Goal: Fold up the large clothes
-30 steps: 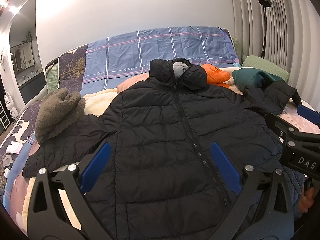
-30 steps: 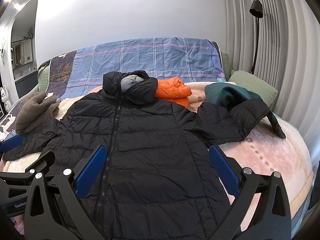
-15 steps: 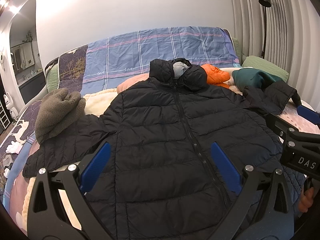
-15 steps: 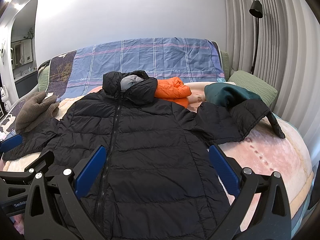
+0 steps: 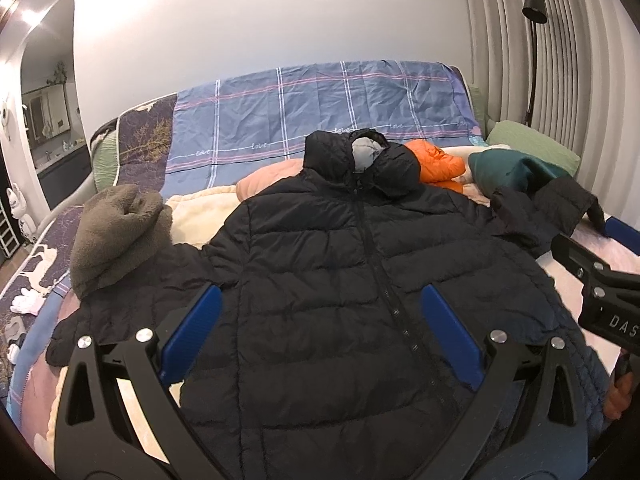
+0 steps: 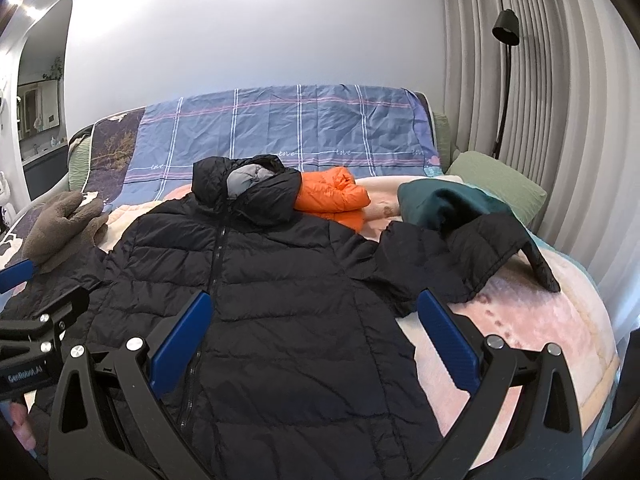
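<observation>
One jacket [image 5: 340,280], black, quilted, flat on the bed [image 6: 540,320]; likely soft, light, slippery. Both grippers, left [image 5: 320,336] and right [image 6: 316,336], gape wide, empty. Best grasped at sleeves.

left gripper [image 5: 320,332], right gripper [image 6: 316,330], jaws apparently spread

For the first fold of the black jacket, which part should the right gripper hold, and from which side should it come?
Probably the sleeve cuff. That sleeve lies spread to the right of the black jacket, its end bent over the green garment and raised, so the open right gripper could come from the bed's right edge and close over it.
</observation>
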Available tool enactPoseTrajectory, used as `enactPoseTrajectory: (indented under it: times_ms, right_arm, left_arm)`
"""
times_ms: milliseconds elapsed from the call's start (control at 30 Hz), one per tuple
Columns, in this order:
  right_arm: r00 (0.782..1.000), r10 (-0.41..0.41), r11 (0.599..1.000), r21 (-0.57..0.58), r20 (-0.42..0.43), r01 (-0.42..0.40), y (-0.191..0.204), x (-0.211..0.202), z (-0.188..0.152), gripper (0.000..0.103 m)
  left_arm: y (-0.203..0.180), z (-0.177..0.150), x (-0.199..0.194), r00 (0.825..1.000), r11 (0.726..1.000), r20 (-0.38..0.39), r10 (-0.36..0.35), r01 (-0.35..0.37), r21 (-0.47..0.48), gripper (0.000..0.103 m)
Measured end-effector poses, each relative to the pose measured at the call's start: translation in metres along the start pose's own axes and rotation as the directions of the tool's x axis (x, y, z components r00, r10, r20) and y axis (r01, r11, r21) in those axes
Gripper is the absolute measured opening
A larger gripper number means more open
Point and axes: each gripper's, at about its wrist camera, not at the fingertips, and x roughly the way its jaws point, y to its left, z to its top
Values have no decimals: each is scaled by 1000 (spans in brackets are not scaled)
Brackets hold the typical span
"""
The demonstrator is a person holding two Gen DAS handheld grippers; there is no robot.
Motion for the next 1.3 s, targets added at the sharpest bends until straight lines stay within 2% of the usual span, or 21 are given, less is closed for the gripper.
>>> enactPoseTrajectory:
  times_ms: [133,267,300,333,400,467,567,633,700,767,867,967,1033,1067,1100,1133,1167,1200,1233,1267,1300]
  right_arm:
    - [996,84,996,-11,-12,-84,-5,16,19,102]
    - [983,169,986,29,-78,-167,-21,69,56,101]
    - [978,189,981,60,-87,-185,-27,86,68,92]
    - [969,228,972,87,-96,-220,-33,102,79,80]
    - [934,330,938,162,-137,-308,-41,137,102,66]
    - [889,430,881,292,-160,-373,-58,183,123,63]
    - [857,490,820,421,-163,-389,-70,236,142,63]
    - [831,528,783,480,-176,-396,-70,276,153,63]
    - [817,545,770,497,-187,-400,-60,302,162,63]
    - [806,553,773,491,-211,-402,-47,328,170,63]
    - [801,553,781,479,-232,-400,-33,364,171,63]
    - [783,557,789,471,-277,-395,-22,397,166,63]
    - [781,545,801,465,-307,-377,-14,415,160,62]
    - [780,546,799,468,-305,-376,-12,421,158,58]
    - [777,556,791,475,-294,-386,-11,425,156,36]
    - [764,588,762,499,-266,-414,-9,426,155,11]
    - [760,601,748,510,-249,-424,-8,425,155,6]
    - [759,610,740,507,-230,-441,-7,421,156,4]
    - [763,611,744,485,-212,-461,-6,414,160,3]
    - [776,603,758,440,-188,-482,-4,399,165,3]
    - [778,605,760,415,-168,-501,-3,387,168,3]
  left_arm:
    - [6,22,11,999,999,19,-44,44,-23,101]
    - [13,58,38,996,997,48,-80,80,-13,100]
    - [15,69,49,995,996,45,-91,91,-11,97]
    - [18,83,64,994,994,32,-106,106,-7,94]
    - [21,104,94,990,990,1,-139,139,-9,89]
    - [25,129,135,982,983,-56,-180,179,-25,88]
    - [31,154,190,968,973,-110,-225,218,-74,87]
    - [35,171,229,966,973,-131,-222,210,-98,87]
    - [40,188,268,966,973,-151,-211,193,-127,87]
    - [45,198,297,957,964,-174,-231,201,-174,87]
    - [51,207,342,932,939,-226,-283,222,-263,88]
    - [53,213,375,929,939,-253,-269,195,-282,88]
    - [54,214,387,926,933,-256,-278,197,-301,88]
    - [53,215,392,922,929,-255,-290,208,-307,87]
    - [52,214,395,922,929,-254,-293,212,-303,74]
    - [48,213,397,920,932,-256,-295,219,-289,39]
    - [46,212,399,914,930,-262,-311,235,-283,21]
    - [44,211,401,902,921,-268,-339,260,-291,7]
    - [44,210,397,901,914,-249,-356,280,-293,6]
    - [42,210,388,907,914,-216,-362,300,-273,5]
    - [41,211,377,910,914,-190,-368,316,-254,5]
